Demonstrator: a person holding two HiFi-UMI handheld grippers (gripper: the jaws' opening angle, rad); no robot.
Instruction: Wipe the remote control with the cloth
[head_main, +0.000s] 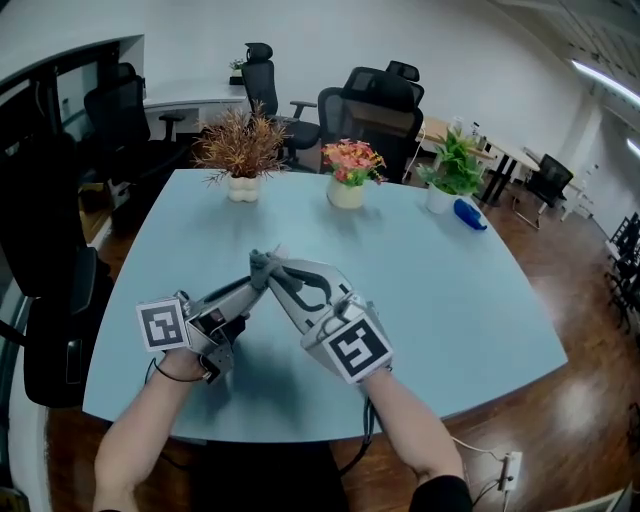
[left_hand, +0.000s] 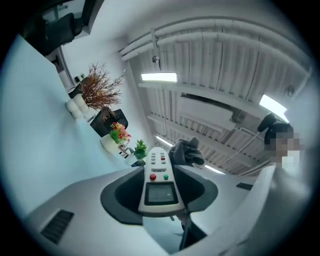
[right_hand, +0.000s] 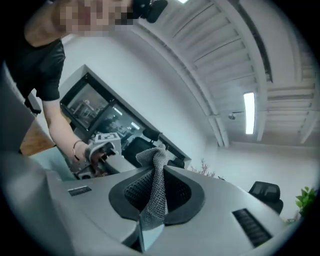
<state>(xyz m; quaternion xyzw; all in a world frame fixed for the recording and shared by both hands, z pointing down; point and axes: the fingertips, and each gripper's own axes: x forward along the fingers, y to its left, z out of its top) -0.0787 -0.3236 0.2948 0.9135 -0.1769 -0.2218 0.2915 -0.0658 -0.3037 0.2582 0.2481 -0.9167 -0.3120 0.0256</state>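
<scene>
Left hand-held gripper (left_hand: 160, 194): clamped on the lower end of the remote control (left_hand: 159, 172), whose screen and buttons face its camera.
Remote control: sticks out past the jaws, held above the desk (head_main: 450, 290).
Right hand-held gripper (right_hand: 157, 197): pinching the grey cloth (right_hand: 156, 185).
Cloth: bunched just beside the remote control's far end.

The white remote control (left_hand: 160, 182) sat clamped in the left gripper (left_hand: 167, 167). The grey knitted cloth (right_hand: 156, 192), pinched by the right gripper (right_hand: 157, 167), bunched beside its far end.
</scene>
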